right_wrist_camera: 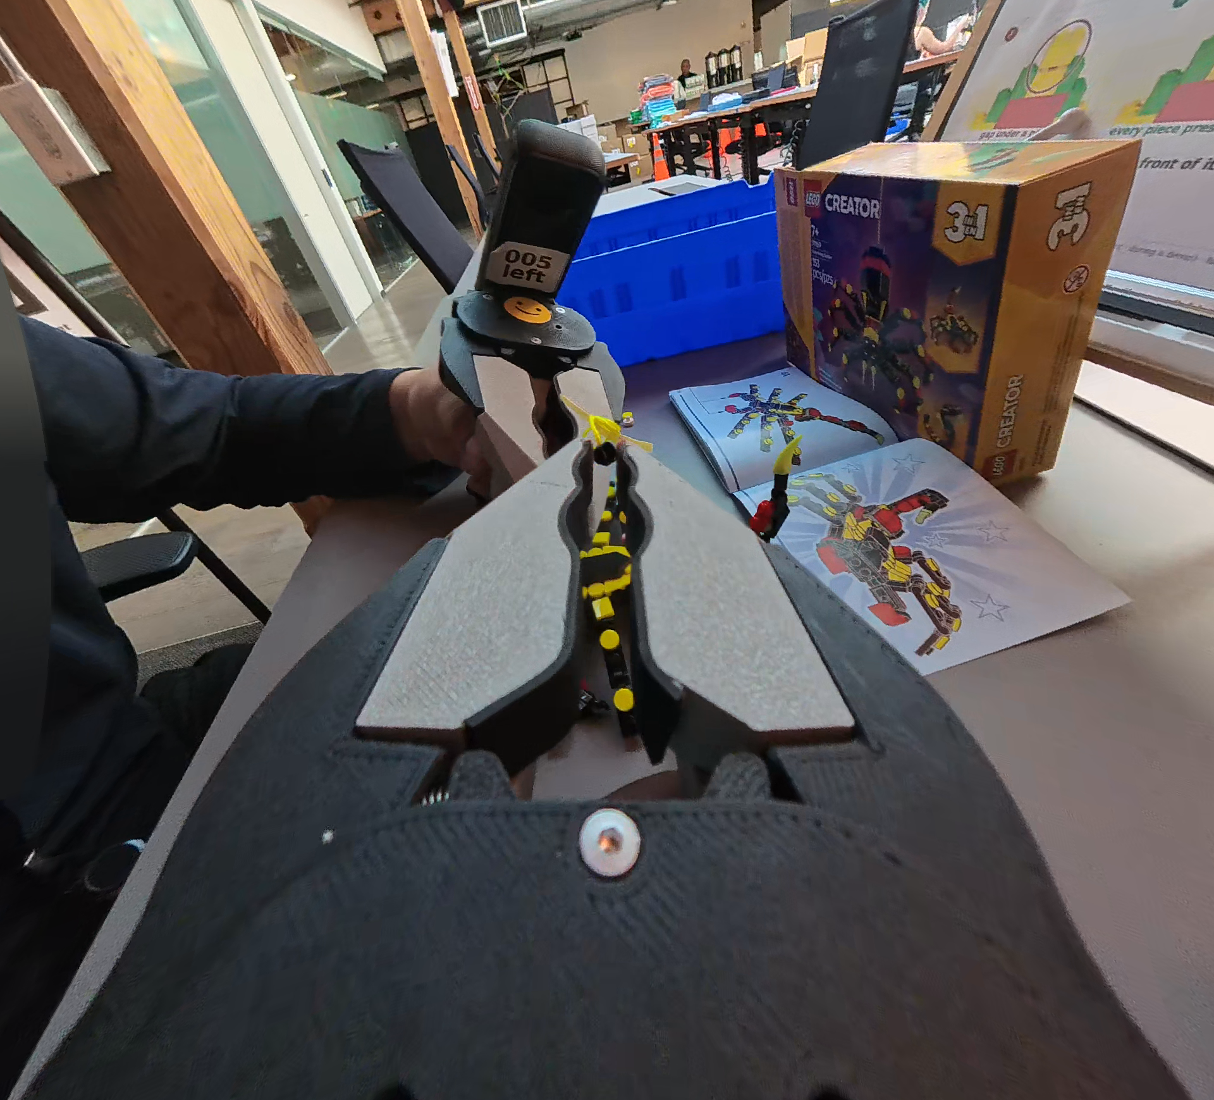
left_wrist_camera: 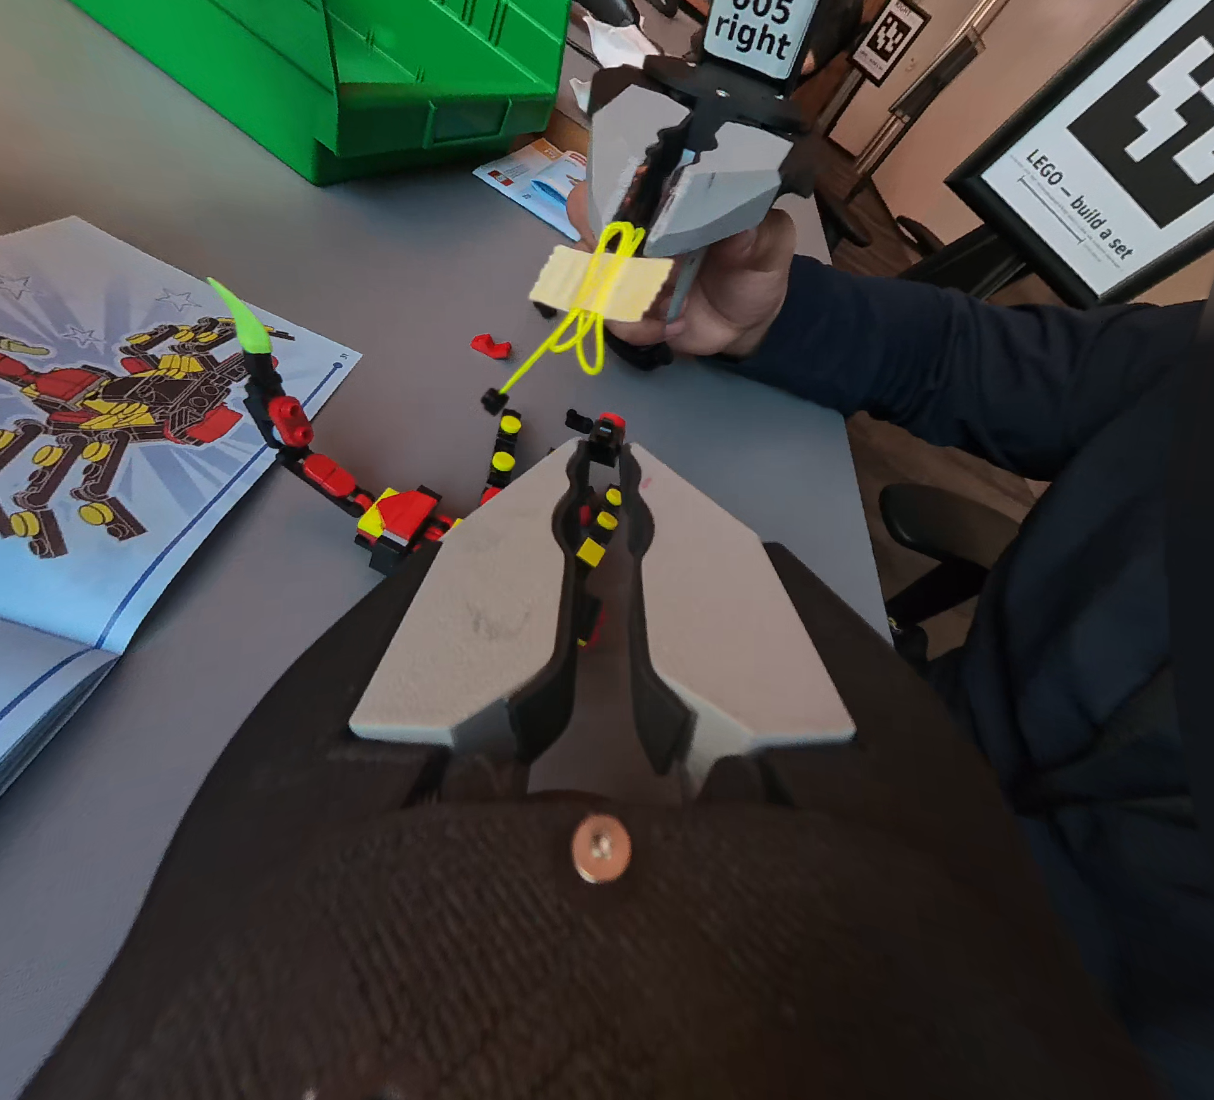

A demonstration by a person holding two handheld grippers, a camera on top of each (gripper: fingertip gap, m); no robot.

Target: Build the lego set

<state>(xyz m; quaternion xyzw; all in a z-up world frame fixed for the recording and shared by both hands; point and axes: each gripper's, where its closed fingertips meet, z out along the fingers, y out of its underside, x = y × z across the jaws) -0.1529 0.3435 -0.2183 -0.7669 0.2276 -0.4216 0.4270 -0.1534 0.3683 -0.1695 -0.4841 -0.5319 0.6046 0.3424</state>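
Our right claw pinches the taped yellow string aloft; our left claw clamps a small black-red piece, steadying the scorpion model on the surface for attachment.

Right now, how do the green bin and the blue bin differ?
The green bin shows only in the left wrist view, at the table's far left beside the open instruction booklet. The blue bin shows only in the right wrist view, beside the upright set box. Both are ribbed plastic bins on the table.
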